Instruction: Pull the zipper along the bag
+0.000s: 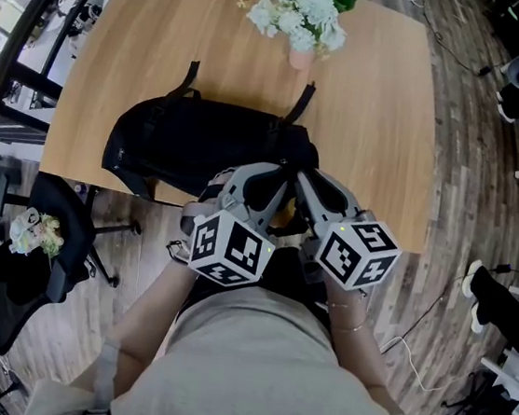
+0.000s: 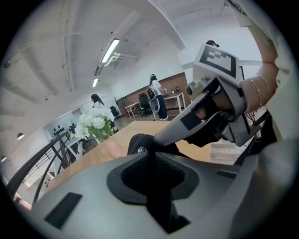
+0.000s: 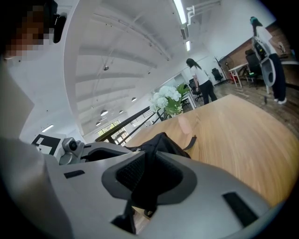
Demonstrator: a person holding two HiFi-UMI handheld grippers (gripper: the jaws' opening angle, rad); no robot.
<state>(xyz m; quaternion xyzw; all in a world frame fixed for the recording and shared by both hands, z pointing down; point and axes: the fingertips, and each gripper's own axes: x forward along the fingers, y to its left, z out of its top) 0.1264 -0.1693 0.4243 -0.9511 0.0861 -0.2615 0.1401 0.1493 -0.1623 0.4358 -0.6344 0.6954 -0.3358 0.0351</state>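
two grips: left gripper, right gripper both pinching black bag; wooden table, plank floor

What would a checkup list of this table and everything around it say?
Surface: wooden table, mostly bare.
Job's things: black bag lying near the front edge.
Clutter: vase of white flowers at the far edge.
Grippers: left gripper and right gripper both shut on the black bag's fabric, at its end on the person's right.
Cables: thin cable on the floor right of the table.
Surroundings: black office chair at left; people far off.
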